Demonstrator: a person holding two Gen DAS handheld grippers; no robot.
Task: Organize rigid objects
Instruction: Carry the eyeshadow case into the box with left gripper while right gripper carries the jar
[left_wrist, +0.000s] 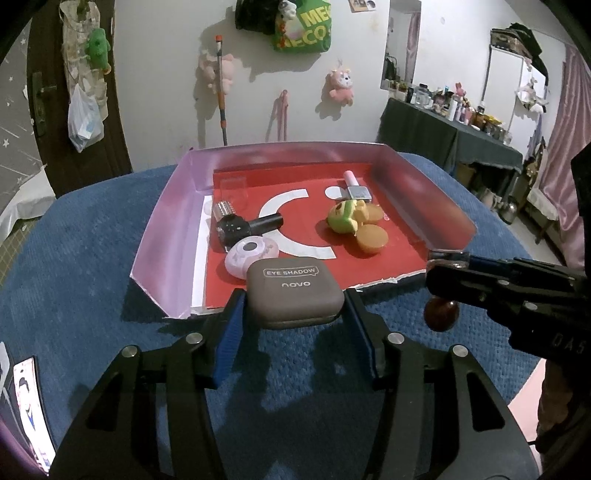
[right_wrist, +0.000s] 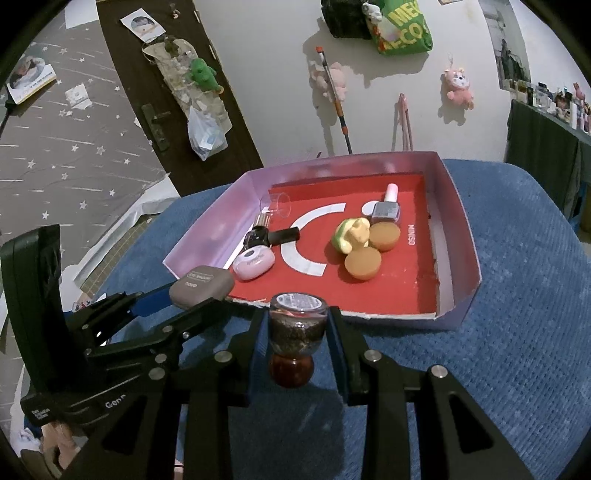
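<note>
The left gripper (left_wrist: 295, 306) clamps an eyeshadow case (left_wrist: 294, 293); the right gripper (right_wrist: 297, 332) grips a small bottle (right_wrist: 295, 332). Several items already lie in the tray (right_wrist: 458, 206); these two remain outside.

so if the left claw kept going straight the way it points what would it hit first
Probably the pink oval case: the left claw carries the eye shadow compact over the tray's open front edge, and that case lies just beyond. Depth is unclear.

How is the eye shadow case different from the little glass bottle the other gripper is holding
The eye shadow case is flat, square-ish, opaque grey-brown and lettered; the glass bottle is round, see-through, dark inside, with a reddish ball end. The case lies flat in the left gripper; the bottle is held across the right gripper. Both hover at the tray's near edge.
</note>
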